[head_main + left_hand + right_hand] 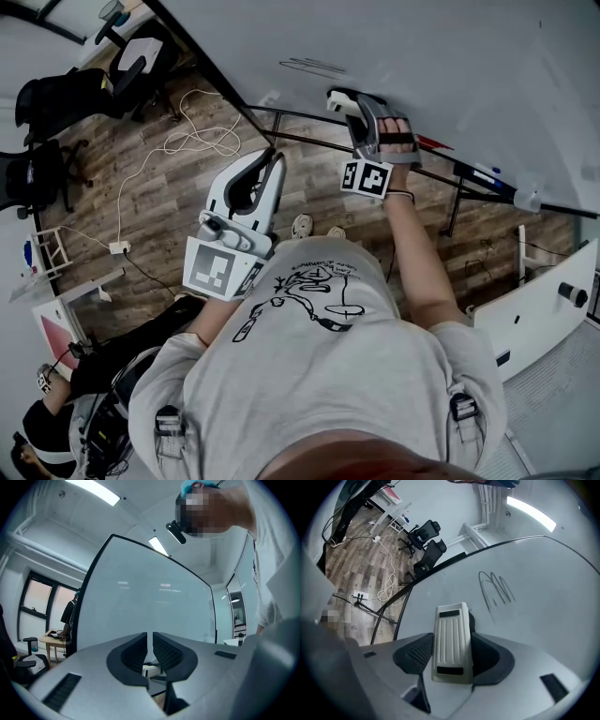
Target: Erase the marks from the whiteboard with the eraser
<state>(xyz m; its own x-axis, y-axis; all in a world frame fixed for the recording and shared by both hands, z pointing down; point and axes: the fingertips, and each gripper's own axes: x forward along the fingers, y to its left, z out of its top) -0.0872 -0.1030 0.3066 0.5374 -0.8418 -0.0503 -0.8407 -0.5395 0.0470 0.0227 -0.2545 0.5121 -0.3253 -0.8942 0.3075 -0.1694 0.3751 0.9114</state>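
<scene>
The whiteboard [450, 66] fills the upper right of the head view, with thin dark scribbled marks [314, 66] on it. My right gripper [345, 99] is shut on a white ribbed eraser [450, 620], held just below those marks. In the right gripper view the marks [494, 590] lie on the board beyond and to the right of the eraser, apart from it. My left gripper [270, 159] points upward at the board's lower left, away from the marks. Its jaws stand together with only a thin slit and nothing held [150, 637]. The bare whiteboard [150, 597] shows ahead of it.
The board's black stand legs [281, 127] reach down to the wood floor. Markers [478, 173] lie on the board's tray. Office chairs [56, 94] and loose white cables [178, 141] are at the left. A white desk [534, 309] is at the right. A person [70, 616] stands far off.
</scene>
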